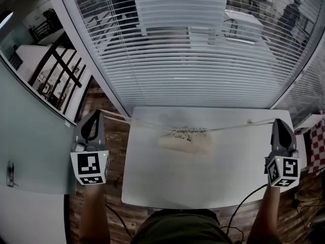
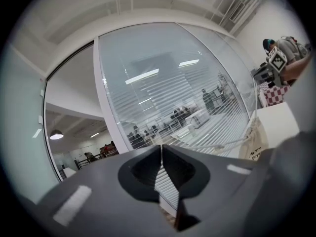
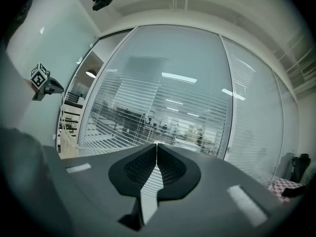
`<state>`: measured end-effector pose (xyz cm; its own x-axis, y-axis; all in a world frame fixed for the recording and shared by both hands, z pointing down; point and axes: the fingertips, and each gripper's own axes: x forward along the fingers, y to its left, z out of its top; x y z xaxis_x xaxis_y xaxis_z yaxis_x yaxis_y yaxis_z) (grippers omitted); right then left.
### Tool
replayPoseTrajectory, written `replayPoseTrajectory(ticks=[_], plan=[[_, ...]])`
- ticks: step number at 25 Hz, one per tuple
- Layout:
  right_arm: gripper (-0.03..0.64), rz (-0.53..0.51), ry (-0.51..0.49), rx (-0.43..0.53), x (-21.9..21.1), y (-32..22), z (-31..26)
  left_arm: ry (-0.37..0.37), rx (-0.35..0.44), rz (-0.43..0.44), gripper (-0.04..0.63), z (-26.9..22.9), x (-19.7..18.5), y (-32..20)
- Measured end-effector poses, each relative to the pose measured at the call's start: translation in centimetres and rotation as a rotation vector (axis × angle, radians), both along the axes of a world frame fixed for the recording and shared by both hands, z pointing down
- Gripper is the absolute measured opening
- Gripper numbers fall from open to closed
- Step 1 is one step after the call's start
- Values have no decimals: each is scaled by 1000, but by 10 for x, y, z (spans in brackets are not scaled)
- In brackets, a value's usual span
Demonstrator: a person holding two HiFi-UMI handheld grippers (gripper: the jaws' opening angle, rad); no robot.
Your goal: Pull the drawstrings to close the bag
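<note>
A small cream drawstring bag (image 1: 185,143) lies on the white table (image 1: 167,182), its mouth gathered tight. Its cords (image 1: 152,125) stretch out taut to both sides. My left gripper (image 1: 95,114) is off the table's left edge, shut on the left cord; in the left gripper view the cord (image 2: 217,143) runs from the bag (image 2: 256,143) to the closed jaws (image 2: 161,146). My right gripper (image 1: 281,121) is past the right edge, shut on the right cord (image 1: 238,126); the right gripper view shows the closed jaws (image 3: 156,144) and the bag (image 3: 66,146) far left.
A curved glass wall with white blinds (image 1: 193,60) stands just behind the table. Wooden floor (image 1: 114,136) shows on the left. A red checked cloth (image 1: 317,146) lies at the right. A dark cable (image 1: 244,200) hangs at the table's front edge.
</note>
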<state>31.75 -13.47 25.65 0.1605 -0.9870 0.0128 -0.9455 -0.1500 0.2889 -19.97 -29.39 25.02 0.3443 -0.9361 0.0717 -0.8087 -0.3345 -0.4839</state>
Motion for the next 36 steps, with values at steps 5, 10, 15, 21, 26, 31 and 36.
replayPoseTrajectory(ticks=[5,10,15,21,26,31,36], plan=[[18,-25,10,-6,-12,-3,-3,10,3,26,15,-4,11,2],[18,-27,24,-18,-14,-3,-4,14,4,27,15,-3,10,0],[17,-29,27,-19,-15,-3,-14,23,6,24,15,-12,7,0],[18,-41,23,-24,-20,-7,-4,26,-4,37,15,-3,14,0],[18,-39,21,-29,-20,-7,-8,26,-10,39,15,-6,13,-1],[18,-36,17,-35,-18,-8,2,28,-17,39,15,3,13,-2],[18,-28,11,-52,-15,-7,15,25,-19,41,15,9,13,-3]])
